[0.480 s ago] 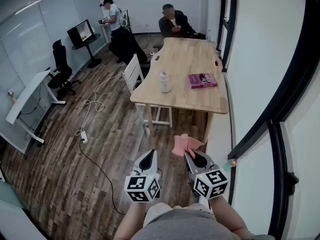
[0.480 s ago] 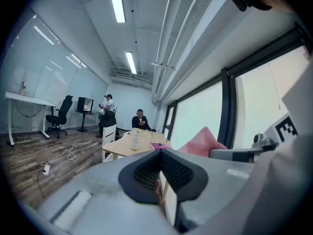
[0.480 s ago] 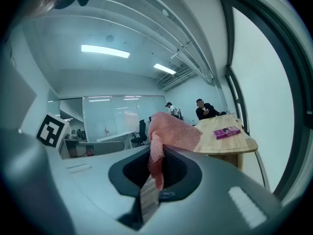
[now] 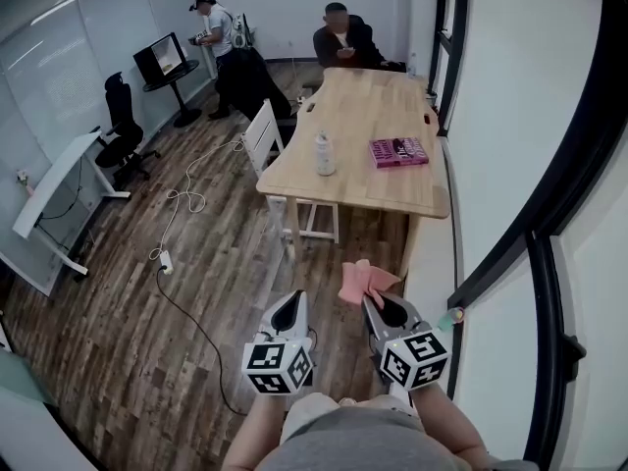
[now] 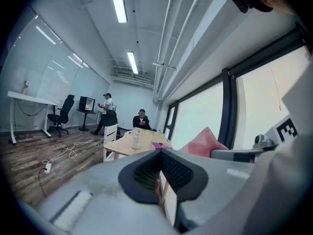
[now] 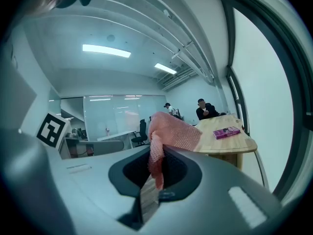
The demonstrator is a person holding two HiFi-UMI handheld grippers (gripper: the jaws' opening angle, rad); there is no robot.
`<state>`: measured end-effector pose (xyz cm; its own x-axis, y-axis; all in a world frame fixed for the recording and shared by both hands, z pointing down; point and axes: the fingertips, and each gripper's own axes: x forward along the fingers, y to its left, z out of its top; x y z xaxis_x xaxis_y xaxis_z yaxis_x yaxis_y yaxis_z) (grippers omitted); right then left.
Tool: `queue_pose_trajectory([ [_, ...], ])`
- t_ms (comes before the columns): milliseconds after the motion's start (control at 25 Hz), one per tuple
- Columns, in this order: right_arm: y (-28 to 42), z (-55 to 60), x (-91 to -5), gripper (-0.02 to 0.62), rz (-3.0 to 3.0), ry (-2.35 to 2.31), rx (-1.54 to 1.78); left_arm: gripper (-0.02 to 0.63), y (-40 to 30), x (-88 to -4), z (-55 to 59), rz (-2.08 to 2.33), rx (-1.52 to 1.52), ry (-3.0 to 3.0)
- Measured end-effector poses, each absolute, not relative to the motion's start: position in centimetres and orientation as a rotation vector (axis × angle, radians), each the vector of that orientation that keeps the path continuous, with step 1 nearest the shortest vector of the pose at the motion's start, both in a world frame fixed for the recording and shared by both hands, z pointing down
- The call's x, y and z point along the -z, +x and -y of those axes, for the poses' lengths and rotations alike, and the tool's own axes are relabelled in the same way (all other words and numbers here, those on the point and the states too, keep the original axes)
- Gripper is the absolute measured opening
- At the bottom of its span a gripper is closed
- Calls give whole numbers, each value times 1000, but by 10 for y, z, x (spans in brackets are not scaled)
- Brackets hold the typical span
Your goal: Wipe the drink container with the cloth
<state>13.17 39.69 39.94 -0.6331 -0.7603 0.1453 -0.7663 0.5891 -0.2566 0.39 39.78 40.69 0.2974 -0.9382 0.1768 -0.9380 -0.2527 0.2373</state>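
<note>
A pale drink bottle [image 4: 322,155] stands upright near the left edge of the wooden table [image 4: 363,140], far ahead of both grippers; it also shows small in the left gripper view as the bottle [image 5: 136,139]. My right gripper [image 4: 374,305] is shut on a pink cloth [image 4: 364,283], which sticks up out of its jaws as the cloth [image 6: 166,133]. My left gripper [image 4: 290,311] is shut with nothing in it, held beside the right one above the floor.
A pink box [image 4: 398,152] lies on the table right of the bottle. A white chair [image 4: 263,137] stands at the table's left side. A seated person [image 4: 343,39] is at the far end, another stands by a monitor [image 4: 159,63]. Cables [image 4: 182,204] trail over the floor.
The table and bottle have shifted slightly in the head view as the head moved. Both grippers hold their places and the cloth stays clamped.
</note>
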Motion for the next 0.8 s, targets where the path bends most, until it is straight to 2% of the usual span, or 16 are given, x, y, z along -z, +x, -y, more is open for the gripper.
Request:
queue_pose_trajectory([
  [360, 124, -404, -398, 28, 2807, 1299, -416, 2, 0, -406, -406, 1713, 4, 2261],
  [800, 129, -390, -407, 29, 2797, 1320, -506, 2, -7, -412, -396, 1721, -1, 2242],
])
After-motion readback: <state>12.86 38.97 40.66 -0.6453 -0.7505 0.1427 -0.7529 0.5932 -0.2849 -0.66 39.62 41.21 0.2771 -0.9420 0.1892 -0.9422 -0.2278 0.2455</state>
